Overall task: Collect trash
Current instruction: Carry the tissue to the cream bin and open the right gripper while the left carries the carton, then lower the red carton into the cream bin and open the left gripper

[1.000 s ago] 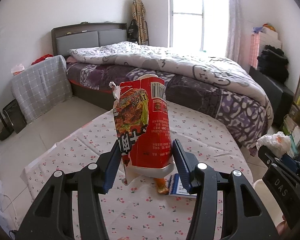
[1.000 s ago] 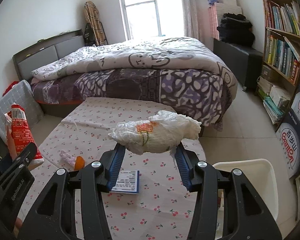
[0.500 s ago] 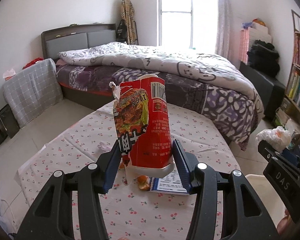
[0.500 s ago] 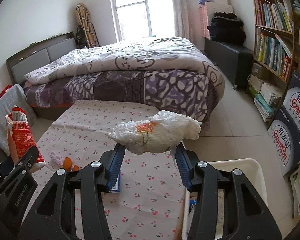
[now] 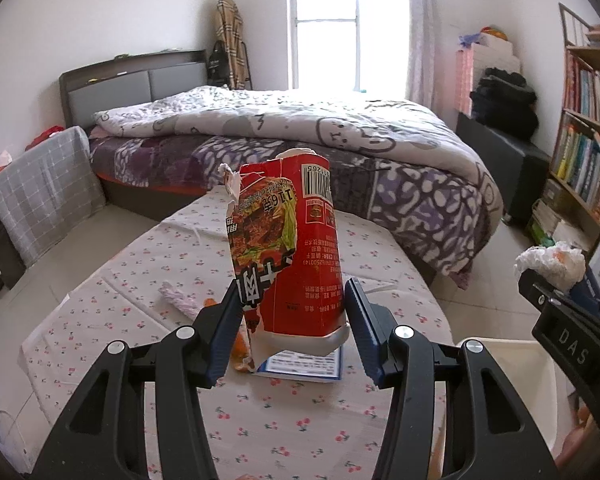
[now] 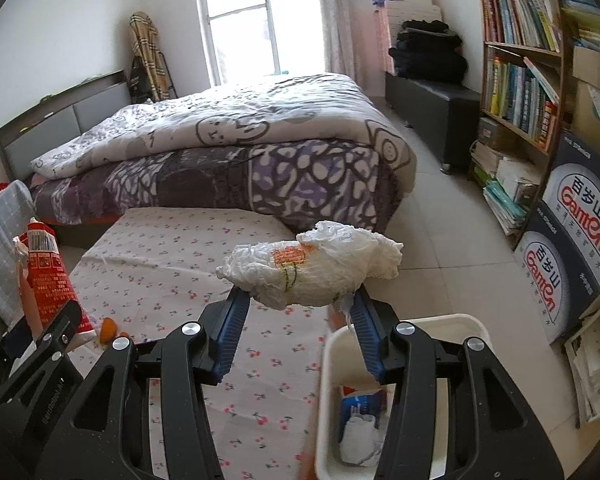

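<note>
The left gripper (image 5: 290, 330) pinches a torn red printed snack carton (image 5: 288, 252) upright above the cherry-patterned cloth-covered desk (image 5: 268, 424). The right gripper (image 6: 296, 326) clamps a crumpled white plastic bag (image 6: 312, 270) over the desk's right edge. Beside that edge, the white plastic bin (image 6: 452, 322) holds a blue-and-white wrapper (image 6: 360, 404) and white crumpled paper (image 6: 358, 444).

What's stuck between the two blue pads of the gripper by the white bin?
A crumpled white plastic bag, clamped in the right gripper above the white bin; the right wrist view shows it.
</note>
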Tool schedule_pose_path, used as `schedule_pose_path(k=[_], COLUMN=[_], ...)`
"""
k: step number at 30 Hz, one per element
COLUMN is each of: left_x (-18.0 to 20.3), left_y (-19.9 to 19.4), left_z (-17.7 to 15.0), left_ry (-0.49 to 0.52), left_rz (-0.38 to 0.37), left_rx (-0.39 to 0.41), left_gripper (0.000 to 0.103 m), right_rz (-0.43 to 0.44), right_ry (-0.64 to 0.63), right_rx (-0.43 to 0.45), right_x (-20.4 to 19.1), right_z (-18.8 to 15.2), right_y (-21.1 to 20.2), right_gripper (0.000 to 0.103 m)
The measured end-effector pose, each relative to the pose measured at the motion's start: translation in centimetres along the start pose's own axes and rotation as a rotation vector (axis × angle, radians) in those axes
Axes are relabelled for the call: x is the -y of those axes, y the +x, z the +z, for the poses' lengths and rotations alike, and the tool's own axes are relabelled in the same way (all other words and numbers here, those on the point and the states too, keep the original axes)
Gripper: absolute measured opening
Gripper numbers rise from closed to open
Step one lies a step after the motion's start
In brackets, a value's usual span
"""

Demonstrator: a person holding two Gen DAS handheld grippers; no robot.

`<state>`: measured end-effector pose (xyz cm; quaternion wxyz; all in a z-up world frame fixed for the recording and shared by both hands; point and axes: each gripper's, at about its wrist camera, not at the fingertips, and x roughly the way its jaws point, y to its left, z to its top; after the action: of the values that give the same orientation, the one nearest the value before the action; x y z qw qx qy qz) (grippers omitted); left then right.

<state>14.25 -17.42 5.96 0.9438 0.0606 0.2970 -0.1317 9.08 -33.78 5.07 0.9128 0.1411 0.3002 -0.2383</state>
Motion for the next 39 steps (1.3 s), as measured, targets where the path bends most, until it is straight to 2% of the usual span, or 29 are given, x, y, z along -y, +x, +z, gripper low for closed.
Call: schedule_pose_path(k=[7, 26, 31, 39], left_x=[2.5, 10.7, 12.8, 15.8], left_y=[0.5, 0.9, 0.9, 0.6], left_z=[-0.9, -3.8, -4.6, -6.1], left_ry=[0.0, 0.143, 0.197, 0.265], left_rz=[-0.044, -0.177, -0.222, -0.285], left_rx=[-0.027, -0.083, -0.097, -0.129], left_gripper=[0.051, 0.051, 0.052, 0.053], right_rz=[-0.039, -0.151, -0.173, -0.198], right_ry=[0.038, 0.159, 0.209, 0.285], right_rx=[-0.023, -0.076, -0.064, -0.056], right_x=[2.9, 10.7, 12.4, 15.0], right_z=[0.0, -0.2, -0.3, -0.2], right_y=[0.1, 0.1, -0.4, -1.0], right_gripper=[0.048, 0.052, 0.076, 0.085])
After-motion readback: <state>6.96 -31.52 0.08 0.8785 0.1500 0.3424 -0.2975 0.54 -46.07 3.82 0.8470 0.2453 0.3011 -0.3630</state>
